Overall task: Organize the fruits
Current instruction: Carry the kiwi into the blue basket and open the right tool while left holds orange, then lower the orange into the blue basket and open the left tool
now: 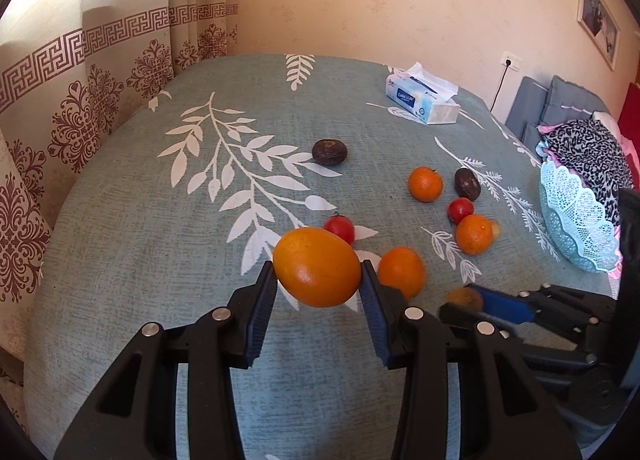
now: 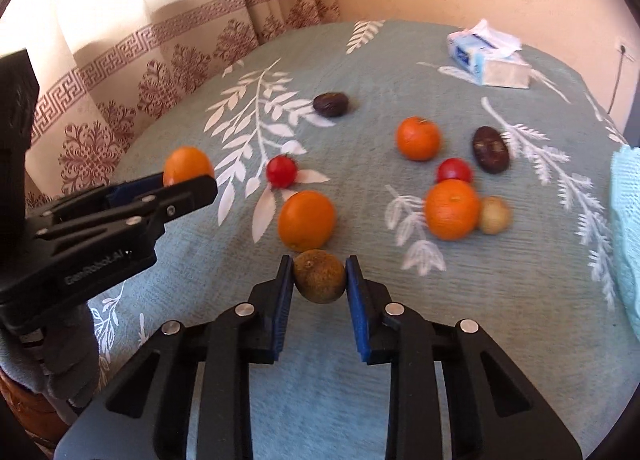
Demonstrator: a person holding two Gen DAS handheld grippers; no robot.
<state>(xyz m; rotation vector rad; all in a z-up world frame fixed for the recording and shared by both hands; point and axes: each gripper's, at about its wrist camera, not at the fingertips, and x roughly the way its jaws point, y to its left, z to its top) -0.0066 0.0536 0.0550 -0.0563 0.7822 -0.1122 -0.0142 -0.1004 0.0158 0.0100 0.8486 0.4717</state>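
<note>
Left gripper (image 1: 318, 280): its jaws are clamped on a big orange (image 1: 317, 266). The orange sits right between the two blue pads.

Right gripper (image 2: 319, 280): its jaws are squeezed tight on a small brown-green fruit (image 2: 319, 277). No gap shows at either side of the fruit.

Where the held fruits are: both are at the near end of the table (image 1: 140, 240), close to the person. It is hard to tell if they are lifted or resting on the cloth.

Basket (image 1: 576, 220): a light blue lacy one at the right edge of the table. It looks like the place for the fruit, but that is a guess.

Which way to go: the basket lies to the right of both jaws and a bit farther off. The right gripper is the nearer one. The left gripper is well apart from it, with loose fruit in between.

Loose fruit on the table: a second orange (image 2: 306, 220) just past the right jaws, two more oranges, two red tomatoes, two dark brown fruits and a small yellowish one.

Also there: a tissue box (image 1: 422, 100) at the far side.

What could go wrong: a swing to the right could bump the loose fruit.
</note>
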